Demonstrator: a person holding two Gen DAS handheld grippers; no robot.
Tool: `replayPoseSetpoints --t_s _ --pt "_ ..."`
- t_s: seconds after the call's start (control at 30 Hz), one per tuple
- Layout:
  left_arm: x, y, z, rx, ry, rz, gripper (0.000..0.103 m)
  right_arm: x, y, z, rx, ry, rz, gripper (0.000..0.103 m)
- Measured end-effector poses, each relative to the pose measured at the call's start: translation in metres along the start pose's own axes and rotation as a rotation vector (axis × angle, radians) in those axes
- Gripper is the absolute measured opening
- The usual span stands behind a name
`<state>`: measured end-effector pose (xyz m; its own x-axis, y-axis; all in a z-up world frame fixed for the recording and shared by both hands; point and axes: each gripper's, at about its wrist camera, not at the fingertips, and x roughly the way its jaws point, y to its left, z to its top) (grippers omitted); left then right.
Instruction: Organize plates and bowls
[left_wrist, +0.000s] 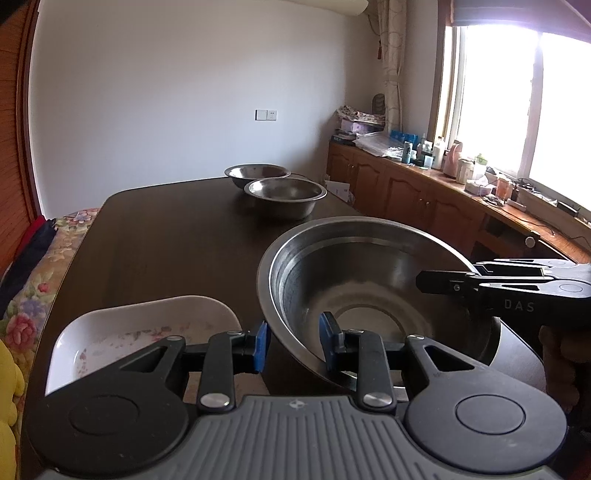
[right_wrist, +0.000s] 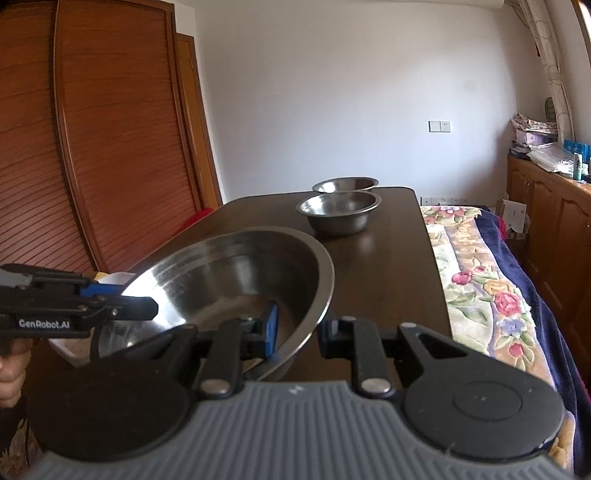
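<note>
A large steel bowl (left_wrist: 369, 280) is held tilted above the dark table (left_wrist: 166, 236); it also shows in the right wrist view (right_wrist: 236, 273). My left gripper (left_wrist: 293, 345) straddles its near-left rim, one blue pad inside and one outside. My right gripper (right_wrist: 297, 332) straddles the opposite rim and also shows in the left wrist view (left_wrist: 461, 282). Both look closed on the rim. A white floral dish (left_wrist: 147, 332) lies on the table left of the bowl. Two smaller steel bowls (left_wrist: 284, 195) (left_wrist: 257, 174) sit at the far end.
A floral bedspread (right_wrist: 487, 288) lies beside the table's right edge. Wooden cabinets with a cluttered counter (left_wrist: 443, 184) run under the window. A slatted wooden wardrobe (right_wrist: 92, 147) stands to the left.
</note>
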<state>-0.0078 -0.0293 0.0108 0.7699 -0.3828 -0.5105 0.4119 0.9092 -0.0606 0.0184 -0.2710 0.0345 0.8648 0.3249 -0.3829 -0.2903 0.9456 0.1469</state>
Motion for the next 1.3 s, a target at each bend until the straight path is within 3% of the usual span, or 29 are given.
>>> replayPoseSetpoints --t_s 0.63,1.3 --pt "0.007 -0.004 -0.010 -0.001 -0.020 0.008 0.062 0.007 0.002 -0.013 0.018 0.018 -0.008 0.024" --pt "0.009 -0.002 -0.027 -0.013 -0.108 0.002 0.075 -0.001 0.010 -0.017 -0.009 -0.017 -0.029 0.026"
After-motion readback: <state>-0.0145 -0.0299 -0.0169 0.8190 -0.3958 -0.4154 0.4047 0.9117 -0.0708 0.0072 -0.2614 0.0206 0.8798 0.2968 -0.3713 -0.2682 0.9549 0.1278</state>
